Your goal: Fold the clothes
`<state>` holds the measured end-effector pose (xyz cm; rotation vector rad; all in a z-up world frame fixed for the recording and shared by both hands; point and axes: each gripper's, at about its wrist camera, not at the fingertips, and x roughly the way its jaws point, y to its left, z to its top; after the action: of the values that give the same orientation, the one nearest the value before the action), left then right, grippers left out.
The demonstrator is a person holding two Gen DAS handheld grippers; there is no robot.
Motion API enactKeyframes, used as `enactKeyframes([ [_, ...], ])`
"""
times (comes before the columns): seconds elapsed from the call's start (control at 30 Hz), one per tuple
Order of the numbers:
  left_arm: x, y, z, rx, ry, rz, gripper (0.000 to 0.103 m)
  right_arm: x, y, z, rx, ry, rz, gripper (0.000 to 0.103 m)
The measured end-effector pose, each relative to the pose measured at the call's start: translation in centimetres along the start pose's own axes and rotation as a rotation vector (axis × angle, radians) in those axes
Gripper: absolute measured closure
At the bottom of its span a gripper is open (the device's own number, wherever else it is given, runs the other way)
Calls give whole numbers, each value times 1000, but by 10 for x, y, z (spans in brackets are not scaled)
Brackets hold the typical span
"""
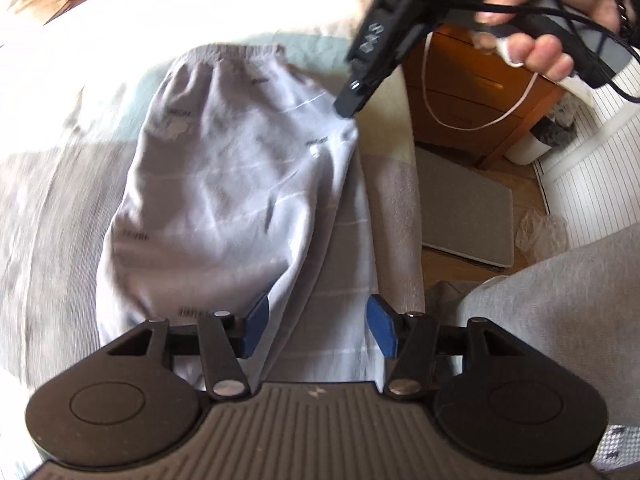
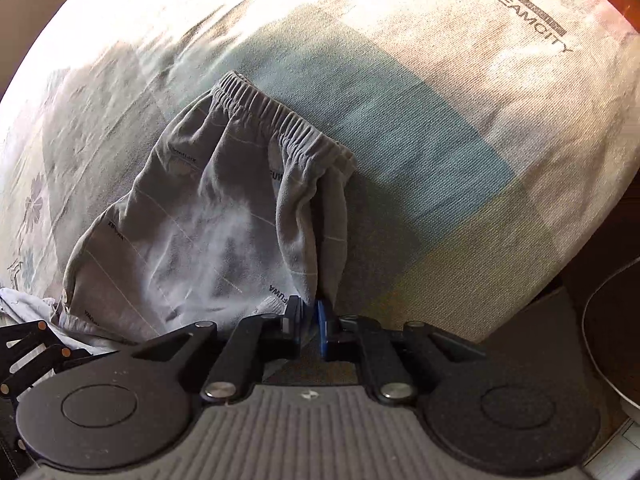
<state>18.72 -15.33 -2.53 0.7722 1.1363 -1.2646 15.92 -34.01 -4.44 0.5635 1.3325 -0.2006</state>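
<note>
The pale grey elasticated cotton shorts (image 1: 224,184) lie on the patchwork bedspread (image 2: 420,184), long axis running away from the left hand-held gripper (image 1: 316,330), released above their hem. The right hand-held gripper (image 2: 309,314), nearer the side edge, pinches it; bare bedspread lies beyond the waistband

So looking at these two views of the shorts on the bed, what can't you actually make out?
- Shorts, hem end: hidden by the left hand-held gripper body in the left wrist view.
- Printed lettering on the shorts: motion-blurred in the left wrist view.
- Fabric under the right hand-held gripper pads: covered in the right wrist view.
</note>
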Motion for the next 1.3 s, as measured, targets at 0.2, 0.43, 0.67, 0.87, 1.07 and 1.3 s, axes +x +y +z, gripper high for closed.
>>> enactKeyframes([
  [0.2,-16,50,-55,-414,80,26,41,-25,14,17,-165,-69,-36,92],
  [0.43,-17,86,-111,-780,79,39,40,-15,76,5,-548,3,201,92],
  [0.67,-22,100,-136,-798,50,68,39,15,153,-63,-1063,173,250,82],
  [0.87,-33,113,-144,-717,4,126,37,24,184,-67,-1122,125,226,82],
  [1.07,-38,111,-148,-683,-52,103,34,32,190,-53,-1040,51,135,81],
  [1.3,-40,96,-169,-649,-64,52,34,34,199,-59,-946,-22,39,81],
])
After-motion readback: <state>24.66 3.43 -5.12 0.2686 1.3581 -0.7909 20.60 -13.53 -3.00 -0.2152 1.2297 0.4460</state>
